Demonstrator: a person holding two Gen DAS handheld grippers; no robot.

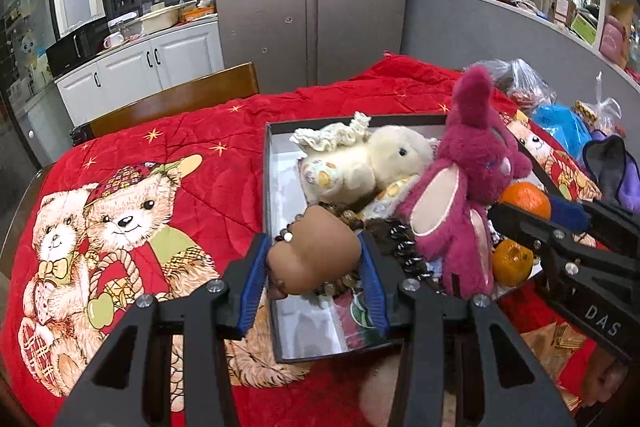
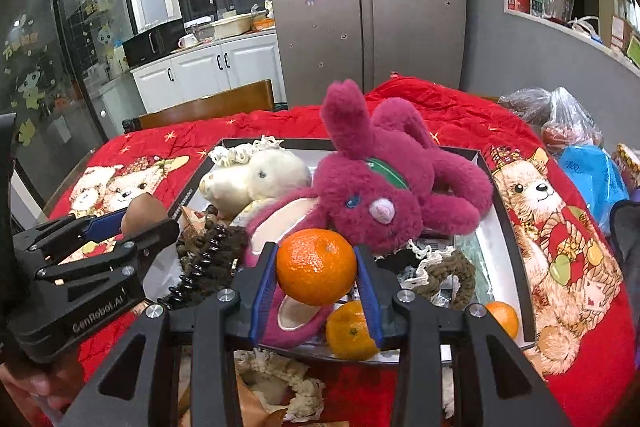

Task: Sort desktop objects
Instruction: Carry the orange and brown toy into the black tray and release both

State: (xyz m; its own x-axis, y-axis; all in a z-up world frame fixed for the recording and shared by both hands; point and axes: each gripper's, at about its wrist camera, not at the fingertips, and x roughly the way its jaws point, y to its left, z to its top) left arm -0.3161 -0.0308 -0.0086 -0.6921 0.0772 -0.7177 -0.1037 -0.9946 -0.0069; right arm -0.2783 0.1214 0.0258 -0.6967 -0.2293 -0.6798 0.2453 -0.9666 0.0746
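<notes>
Right wrist: right gripper (image 2: 316, 269) clamps a dimpled orange tangerine (image 2: 316, 267).

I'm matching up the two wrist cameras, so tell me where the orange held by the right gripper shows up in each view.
Left wrist view: the held orange sits at the right, beside the magenta plush rabbit, at the tip of the right gripper.
Right wrist view: the same orange is at lower centre, clamped between the right gripper's blue pads.
Shared landmark: the magenta plush rabbit, lying in the black-rimmed box.
</notes>
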